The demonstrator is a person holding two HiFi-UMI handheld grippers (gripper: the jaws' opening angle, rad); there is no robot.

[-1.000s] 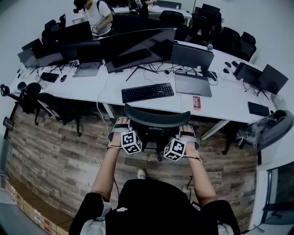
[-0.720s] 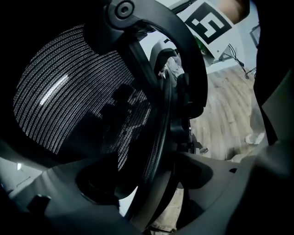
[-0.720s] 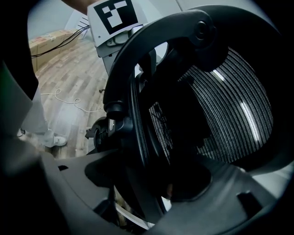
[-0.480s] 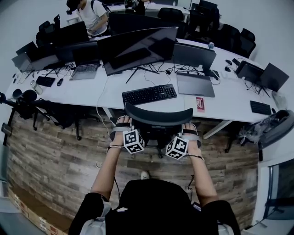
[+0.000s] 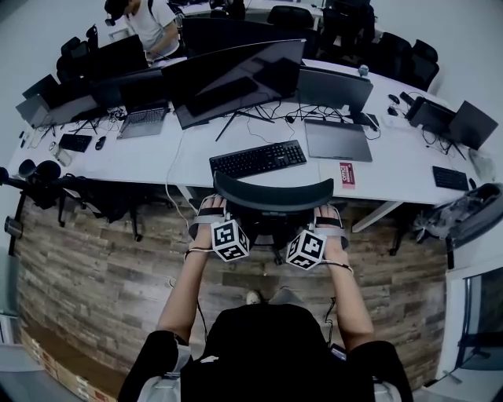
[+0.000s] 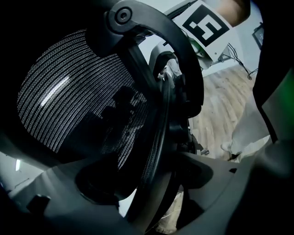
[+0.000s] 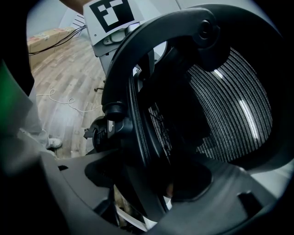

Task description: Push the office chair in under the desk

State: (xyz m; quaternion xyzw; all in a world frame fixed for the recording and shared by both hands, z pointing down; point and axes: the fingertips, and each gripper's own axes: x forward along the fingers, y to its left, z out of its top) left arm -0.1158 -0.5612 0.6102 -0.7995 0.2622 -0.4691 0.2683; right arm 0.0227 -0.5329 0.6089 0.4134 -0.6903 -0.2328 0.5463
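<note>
The black mesh office chair [image 5: 273, 198] stands at the front edge of the long white desk [image 5: 196, 161], its seat hidden below the curved backrest. My left gripper [image 5: 209, 213] clamps the backrest's left rim, and my right gripper [image 5: 328, 223] clamps the right rim. In the left gripper view the backrest frame [image 6: 158, 133] runs between the jaws of the left gripper [image 6: 151, 183]. The right gripper view shows the same frame [image 7: 138, 128] held by the right gripper [image 7: 147, 183]. Each gripper is shut on that rim.
On the desk ahead lie a black keyboard [image 5: 258, 158], a curved monitor [image 5: 236, 78], a closed laptop [image 5: 338, 141] and a red card [image 5: 346, 174]. Another chair [image 5: 470, 218] stands at the right, dark chairs [image 5: 47, 177] at the left. A person [image 5: 153, 23] stands beyond the desk.
The chair and both grippers have moved a little forward toward the desk. The person holding them has stepped in behind.
</note>
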